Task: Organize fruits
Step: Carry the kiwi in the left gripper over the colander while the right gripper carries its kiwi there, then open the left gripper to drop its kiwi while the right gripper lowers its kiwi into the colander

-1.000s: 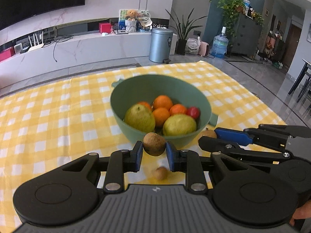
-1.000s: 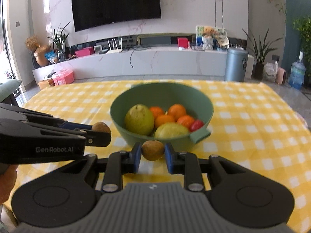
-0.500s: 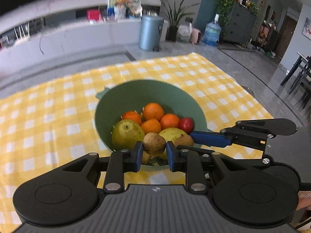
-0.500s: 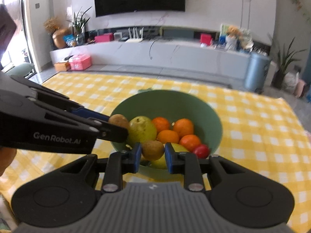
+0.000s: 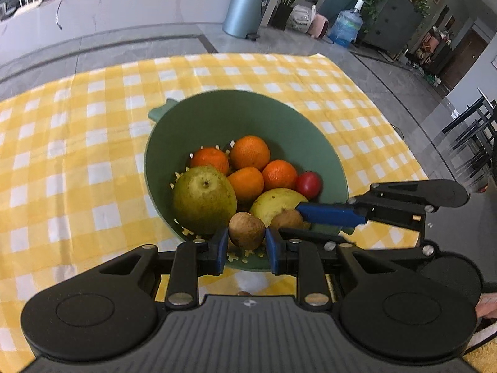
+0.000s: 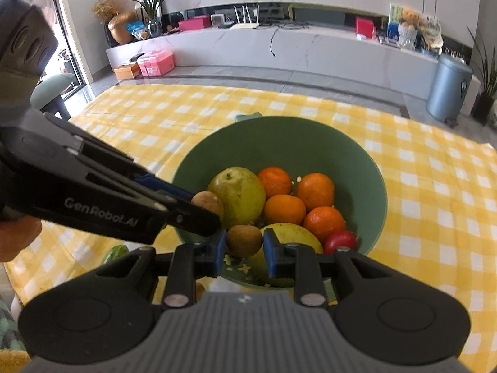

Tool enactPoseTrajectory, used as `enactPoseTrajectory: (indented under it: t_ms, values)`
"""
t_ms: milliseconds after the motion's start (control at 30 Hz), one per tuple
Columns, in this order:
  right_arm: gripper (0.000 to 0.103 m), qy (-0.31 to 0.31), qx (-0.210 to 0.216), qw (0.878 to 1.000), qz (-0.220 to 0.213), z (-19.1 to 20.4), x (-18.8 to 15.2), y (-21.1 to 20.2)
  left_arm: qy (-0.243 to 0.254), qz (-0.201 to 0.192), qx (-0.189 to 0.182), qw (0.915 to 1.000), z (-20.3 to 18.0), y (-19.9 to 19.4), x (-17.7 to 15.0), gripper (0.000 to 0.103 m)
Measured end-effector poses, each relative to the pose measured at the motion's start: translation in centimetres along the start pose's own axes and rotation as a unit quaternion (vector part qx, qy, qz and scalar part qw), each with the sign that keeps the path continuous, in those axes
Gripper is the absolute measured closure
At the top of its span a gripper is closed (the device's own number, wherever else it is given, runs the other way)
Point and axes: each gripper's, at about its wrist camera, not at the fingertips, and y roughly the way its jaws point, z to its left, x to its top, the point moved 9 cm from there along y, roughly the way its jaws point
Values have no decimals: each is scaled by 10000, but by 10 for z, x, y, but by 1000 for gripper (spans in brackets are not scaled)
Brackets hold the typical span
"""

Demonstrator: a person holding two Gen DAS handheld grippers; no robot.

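My left tool (image 5: 247, 245) is clenched on a small brown fruit (image 5: 247, 230), held over the near rim of the green bowl (image 5: 217, 115). My right tool (image 6: 243, 250) grips a second brown fruit (image 6: 243, 240) just beside it, also above the near rim. Inside the bowl lie two green pears (image 5: 203, 199), four oranges (image 5: 250, 152) and a small red fruit (image 5: 308, 185). The bowl sits on the desk's yellow checked cloth (image 5: 77, 155).
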Motion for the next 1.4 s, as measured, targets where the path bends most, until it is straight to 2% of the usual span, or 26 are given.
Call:
enactPoseTrajectory:
  t_ms: [233, 433, 500, 733, 933, 1200, 1400]
  values:
    - [81, 71, 78, 9999, 89, -9, -2, 0, -66, 88, -5, 9999, 3, 8, -1, 74]
    - [81, 127, 95, 9998, 148, -11, -4, 1, -128, -40, -60, 9999, 4, 6, -3, 67]
    - [81, 132, 85, 9998, 149, -11, -3, 2, -123, -101, -83, 9998, 5, 3, -3, 63]
    - [81, 394, 210, 9989, 152, -11, -2, 6, -331, -556, -72, 9979, 11, -20, 3, 62]
    - [81, 127, 230, 9995, 145, 0, 8, 16, -285, -841, 303, 9956, 16, -36, 5, 62]
    - [81, -223, 109, 9987, 452, 10, 11, 38, -230, -776, 462, 9956, 24, -40, -2, 62]
    - [80, -189, 62, 9988, 439, 11, 12, 40, -291, -749, 442, 9958, 27, -39, -8, 62]
